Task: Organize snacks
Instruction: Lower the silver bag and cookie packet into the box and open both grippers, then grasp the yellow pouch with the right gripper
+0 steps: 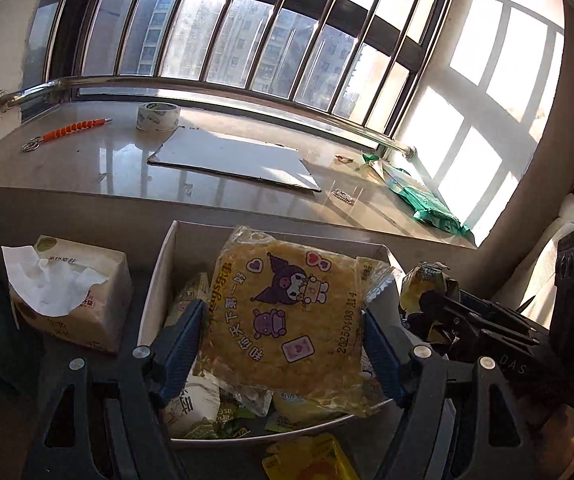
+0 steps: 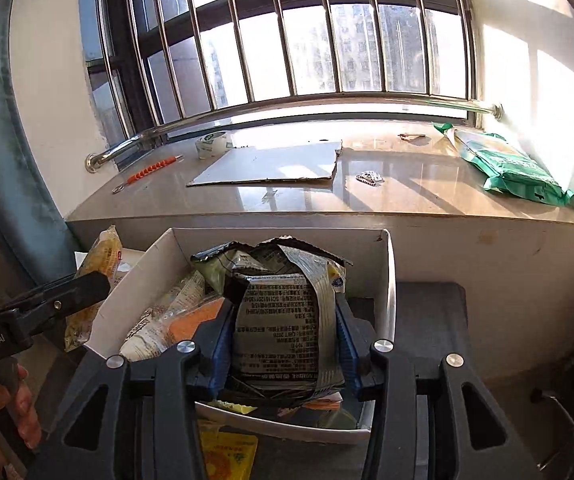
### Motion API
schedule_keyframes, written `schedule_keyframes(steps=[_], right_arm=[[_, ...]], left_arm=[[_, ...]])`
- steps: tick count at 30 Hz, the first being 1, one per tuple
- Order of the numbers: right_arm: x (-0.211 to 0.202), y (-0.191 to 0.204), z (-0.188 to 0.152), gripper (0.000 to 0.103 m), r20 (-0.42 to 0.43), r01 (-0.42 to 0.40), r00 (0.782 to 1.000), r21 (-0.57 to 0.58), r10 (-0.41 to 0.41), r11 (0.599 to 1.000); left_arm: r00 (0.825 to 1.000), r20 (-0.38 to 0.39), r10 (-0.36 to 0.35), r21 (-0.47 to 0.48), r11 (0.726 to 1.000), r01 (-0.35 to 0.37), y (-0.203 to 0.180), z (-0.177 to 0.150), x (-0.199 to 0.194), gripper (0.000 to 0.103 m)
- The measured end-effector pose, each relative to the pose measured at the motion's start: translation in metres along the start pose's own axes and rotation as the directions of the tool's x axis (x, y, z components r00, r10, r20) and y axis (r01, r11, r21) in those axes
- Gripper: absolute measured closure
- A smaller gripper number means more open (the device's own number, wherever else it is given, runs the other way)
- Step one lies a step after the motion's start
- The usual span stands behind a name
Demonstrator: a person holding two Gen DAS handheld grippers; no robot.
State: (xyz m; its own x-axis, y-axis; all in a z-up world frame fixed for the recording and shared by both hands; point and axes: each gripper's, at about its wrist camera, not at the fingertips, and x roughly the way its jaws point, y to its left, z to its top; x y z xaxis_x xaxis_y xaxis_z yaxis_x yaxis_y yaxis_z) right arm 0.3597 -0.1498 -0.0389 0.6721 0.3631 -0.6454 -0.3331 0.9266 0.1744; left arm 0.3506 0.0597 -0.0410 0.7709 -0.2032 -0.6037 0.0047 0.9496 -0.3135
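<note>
Left tool (image 1: 283, 344), lower centre: clamped on yellow cartoon-print snack packet (image 1: 287, 316), held above white box (image 1: 159, 280). Right tool (image 2: 285, 340), lower centre: clamped on grey printed snack packet (image 2: 283, 320) over same box. Box already part-filled with packets; yellow packet (image 2: 227, 456) at bottom edge outside, apparently unsorted.
</note>
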Motion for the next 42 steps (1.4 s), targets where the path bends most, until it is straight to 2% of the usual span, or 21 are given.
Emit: schedule_keyframes(steps=[1, 2, 5, 10, 14, 18, 22, 24, 26, 30, 32, 35, 37, 40, 42], right_arm=[[0.004, -0.006, 0.003, 0.019, -0.002, 0.002, 1.0, 0.033, -0.002, 0.999], [0.006, -0.01, 0.004, 0.0, -0.003, 0.003, 1.0, 0.052, -0.003, 0.999], [0.003, -0.017, 0.002, 0.0, 0.005, 0.01, 1.0, 0.082, -0.011, 0.997], [-0.011, -0.014, -0.008, 0.0, 0.036, 0.043, 0.998, 0.055, -0.045, 0.998], [-0.032, -0.006, -0.015, 0.0, 0.058, 0.018, 0.998, 0.045, -0.021, 0.999], [-0.073, 0.008, -0.029, 0.0, 0.115, -0.028, 0.993, 0.031, 0.025, 0.999], [-0.117, 0.022, -0.055, 0.0, 0.161, -0.094, 0.983, 0.02, 0.09, 0.995], [-0.135, 0.027, -0.072, 0.0, 0.175, -0.142, 0.975, 0.013, 0.138, 0.99], [-0.152, 0.033, -0.095, 0.0, 0.207, -0.167, 0.965, 0.024, 0.159, 0.986], [-0.17, 0.044, -0.145, 0.0, 0.205, -0.212, 0.958, 0.046, 0.199, 0.976], [-0.174, 0.05, -0.169, 0.0, 0.198, -0.196, 0.962, 0.029, 0.187, 0.98], [-0.173, 0.054, -0.201, 0.0, 0.191, -0.154, 0.971, 0.035, 0.144, 0.987], [-0.165, 0.052, -0.21, 0.0, 0.163, -0.181, 0.972, 0.05, 0.171, 0.982], [-0.154, 0.053, -0.217, 0.0, 0.103, -0.1, 0.99, 0.036, 0.096, 0.994], [-0.149, 0.054, -0.22, 0.0, 0.095, -0.076, 0.993, 0.022, 0.074, 0.997]], left_arm=[[1.0, -0.022, 0.013, 0.013, 1.0, -0.013, 0.0, 0.0, 0.007, 0.005], [0.999, -0.034, 0.015, 0.016, 1.0, -0.014, 0.001, -0.002, 0.011, 0.0], [0.999, -0.021, 0.031, 0.049, 0.998, -0.03, 0.0, -0.01, 0.006, 0.0], [0.999, 0.015, 0.032, 0.106, 0.994, -0.034, -0.001, -0.015, -0.021, 0.0], [0.998, 0.067, 0.016, 0.147, 0.989, -0.026, -0.011, -0.018, -0.062, 0.0], [0.992, 0.128, 0.005, 0.228, 0.973, -0.034, -0.026, -0.032, -0.111, 0.0], [0.986, 0.169, -0.004, 0.291, 0.956, -0.046, -0.038, -0.06, -0.159, 0.0], [0.987, 0.16, -0.022, 0.302, 0.953, -0.028, -0.042, -0.077, -0.176, 0.0], [0.985, 0.171, -0.031, 0.307, 0.952, -0.023, -0.044, -0.103, -0.193, 0.0], [0.989, 0.148, -0.022, 0.297, 0.955, -0.023, -0.043, -0.161, -0.208, 0.0], [0.988, 0.156, -0.008, 0.292, 0.956, -0.039, -0.044, -0.188, -0.211, 0.0], [0.987, 0.158, -0.02, 0.255, 0.967, -0.021, -0.042, -0.216, -0.214, 0.0], [0.987, 0.16, -0.026, 0.243, 0.97, -0.014, -0.042, -0.228, -0.216, 0.0], [0.989, 0.15, -0.009, 0.248, 0.968, -0.028, -0.043, -0.234, -0.217, 0.0], [0.988, 0.154, -0.005, 0.239, 0.97, -0.032, -0.042, -0.235, -0.219, 0.0]])
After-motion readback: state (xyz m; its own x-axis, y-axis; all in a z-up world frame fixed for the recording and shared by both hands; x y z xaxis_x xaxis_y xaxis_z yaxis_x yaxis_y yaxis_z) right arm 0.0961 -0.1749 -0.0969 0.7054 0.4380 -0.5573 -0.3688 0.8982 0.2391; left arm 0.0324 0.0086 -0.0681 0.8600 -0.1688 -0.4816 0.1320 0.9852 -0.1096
